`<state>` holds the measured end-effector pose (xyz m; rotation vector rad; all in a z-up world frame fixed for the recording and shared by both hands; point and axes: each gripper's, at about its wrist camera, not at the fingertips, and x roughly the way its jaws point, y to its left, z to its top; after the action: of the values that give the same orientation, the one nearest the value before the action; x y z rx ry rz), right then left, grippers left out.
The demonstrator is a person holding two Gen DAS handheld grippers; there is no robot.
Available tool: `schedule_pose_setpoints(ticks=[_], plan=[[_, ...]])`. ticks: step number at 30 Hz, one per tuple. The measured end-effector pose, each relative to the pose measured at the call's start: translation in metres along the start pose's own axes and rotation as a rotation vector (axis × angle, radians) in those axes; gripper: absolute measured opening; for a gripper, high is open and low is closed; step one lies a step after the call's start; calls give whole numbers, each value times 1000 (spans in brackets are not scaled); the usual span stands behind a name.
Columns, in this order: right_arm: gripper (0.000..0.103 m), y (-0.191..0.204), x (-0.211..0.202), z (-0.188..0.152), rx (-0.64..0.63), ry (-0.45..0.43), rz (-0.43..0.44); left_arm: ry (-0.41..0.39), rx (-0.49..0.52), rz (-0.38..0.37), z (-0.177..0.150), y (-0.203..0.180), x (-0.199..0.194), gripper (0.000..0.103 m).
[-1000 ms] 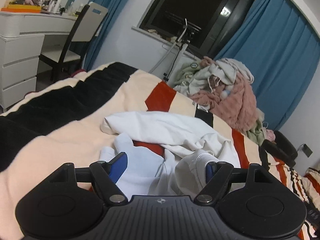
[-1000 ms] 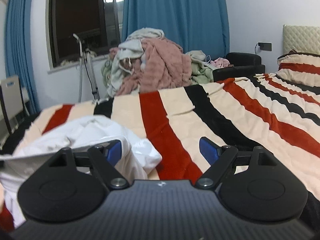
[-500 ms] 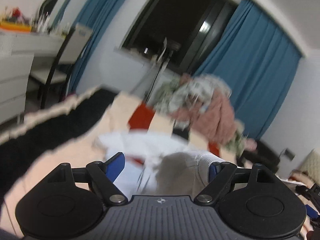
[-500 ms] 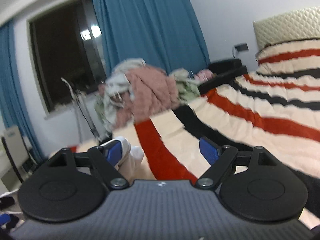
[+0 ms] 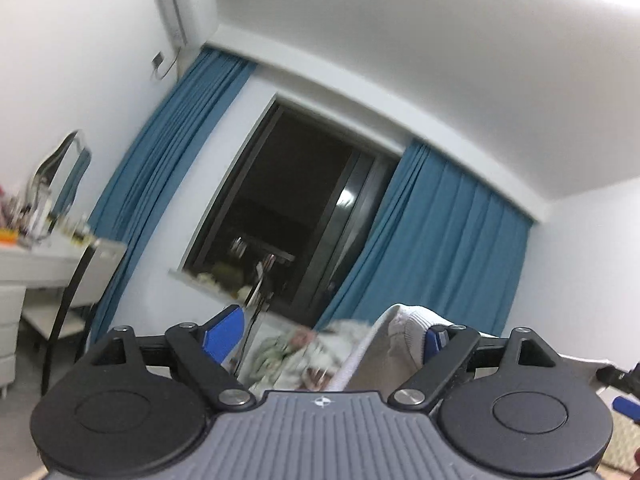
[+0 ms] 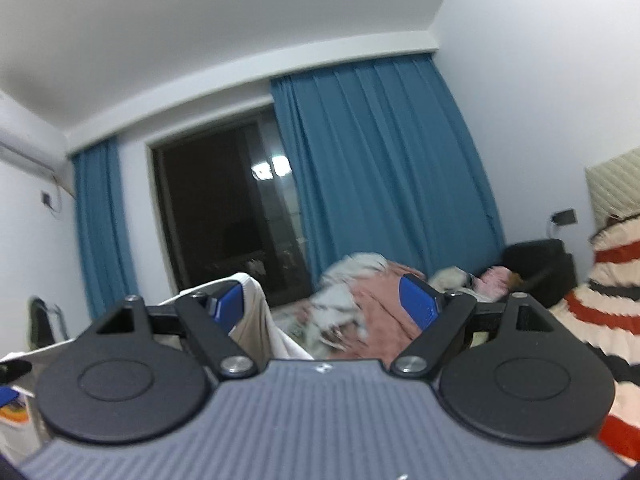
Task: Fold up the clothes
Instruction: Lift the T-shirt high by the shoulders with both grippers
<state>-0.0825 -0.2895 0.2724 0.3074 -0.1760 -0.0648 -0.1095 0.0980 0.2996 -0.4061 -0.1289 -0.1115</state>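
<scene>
Two handheld grippers are raised and tipped upward in a bedroom, so both cameras look mostly at the ceiling, the blue curtains [image 6: 384, 168] and a dark window [image 5: 288, 216].

The left gripper [image 5: 332, 332] has its two blue pads set wide apart. A white garment [image 5: 384, 352] with a ribbed edge is draped over the right-hand pad and hangs down between the fingers; it seems hooked on that one finger and not pinched between the two.

The right gripper [image 6: 324, 304] is also wide apart. A fold of the same white cloth [image 6: 256, 320] lies against its left-hand pad, and the other pad [image 6: 418, 304] stands free of it. The pictures are blurred with motion, so exactly how the fabric is caught on either tool is hard to make out.

Beyond the fingers sits a heap of pink and pale laundry [image 6: 360, 304] by the window, and a bed with a red, black and cream striped blanket [image 6: 600, 320] runs along the right.

The step in hand looks like lifting the garment up off the bed to shake it open, an early stage with no fold made yet. The next move calls for spreading the two grippers apart to stretch the cloth flat, then lowering it onto the blanket. With the cloth only draped over open fingers, it may slip off unless each tool gets a firmer hold.
</scene>
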Motion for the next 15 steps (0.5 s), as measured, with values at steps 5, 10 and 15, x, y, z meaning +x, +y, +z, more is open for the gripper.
schedule_pose_setpoints(ticks=[5, 10, 15], plan=[[83, 25, -5, 76, -59, -111, 45, -90, 64, -6, 79, -45, -8, 93], [84, 40, 15, 128, -106, -194, 28, -115, 83, -29, 124, -81, 8, 94], [87, 52, 64, 133, -182, -253, -71, -76, 122, 9, 117, -105, 64, 95]])
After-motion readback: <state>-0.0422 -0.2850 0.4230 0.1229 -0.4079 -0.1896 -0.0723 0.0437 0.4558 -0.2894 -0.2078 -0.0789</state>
